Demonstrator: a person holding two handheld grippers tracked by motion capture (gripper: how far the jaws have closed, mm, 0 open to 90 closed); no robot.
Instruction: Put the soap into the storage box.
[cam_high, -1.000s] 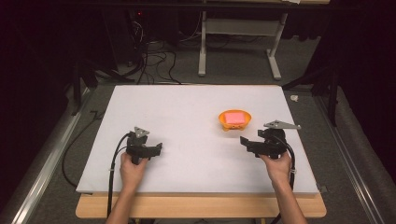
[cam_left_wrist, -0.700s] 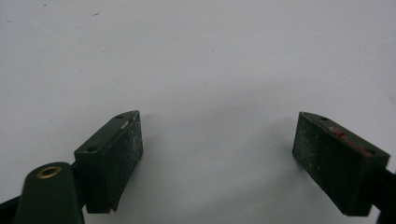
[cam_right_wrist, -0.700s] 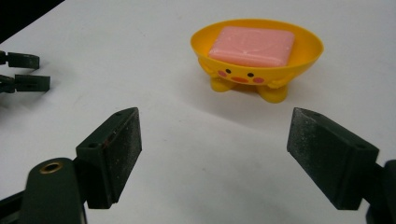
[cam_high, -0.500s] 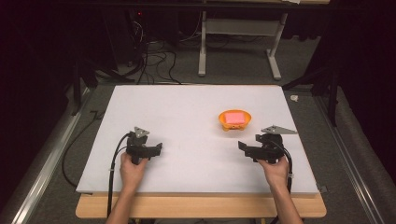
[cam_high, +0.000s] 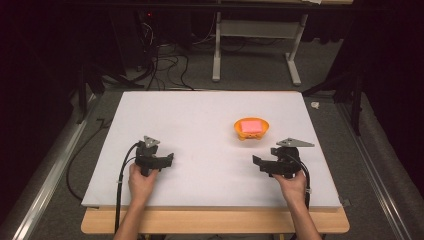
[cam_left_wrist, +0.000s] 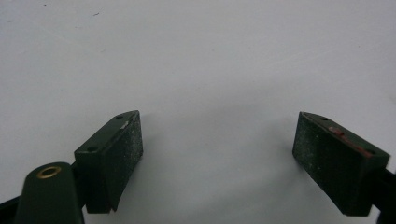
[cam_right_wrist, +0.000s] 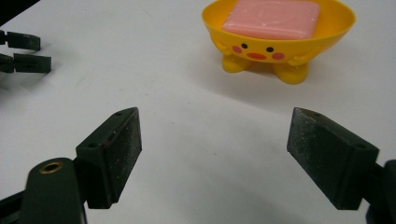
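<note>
High view – soap (cam_high: 251, 125) lengthwise left-right, dish (cam_high: 251, 132)

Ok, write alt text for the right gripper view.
A yellow duck-faced soap dish holding a pink soap bar stands on a white table, ahead of the open right gripper, nothing between its black jaws. The left gripper shows at the far left edge.

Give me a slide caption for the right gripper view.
Open right claw faces a yellow duck-faced soap dish holding a pink soap bar on the white table.
</note>
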